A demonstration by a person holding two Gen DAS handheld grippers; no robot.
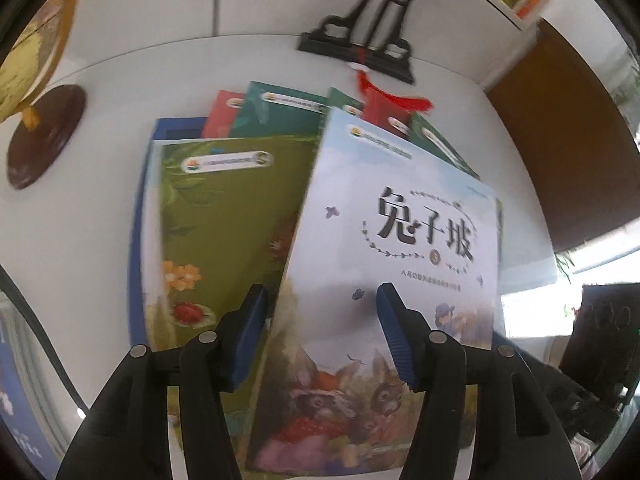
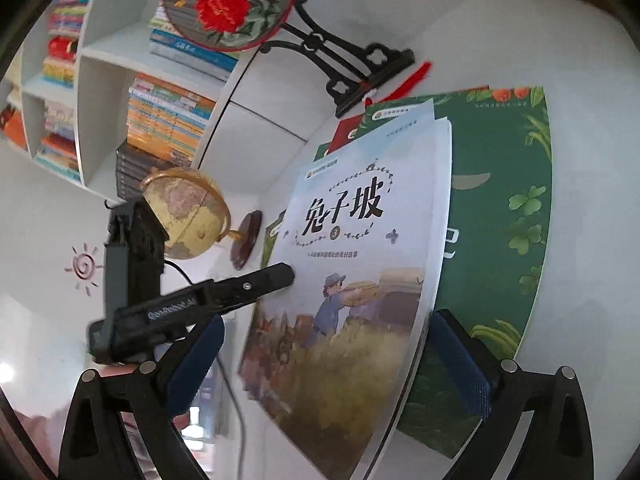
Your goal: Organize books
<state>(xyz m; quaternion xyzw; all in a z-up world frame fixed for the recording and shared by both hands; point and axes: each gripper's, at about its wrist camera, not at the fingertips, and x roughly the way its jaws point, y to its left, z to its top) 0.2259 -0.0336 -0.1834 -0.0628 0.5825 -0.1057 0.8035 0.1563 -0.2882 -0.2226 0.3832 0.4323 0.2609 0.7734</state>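
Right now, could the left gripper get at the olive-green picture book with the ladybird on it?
Probably yes: the left gripper is open, and the olive-green picture book lies just left of it, partly covered by the pale-blue rabbit book.
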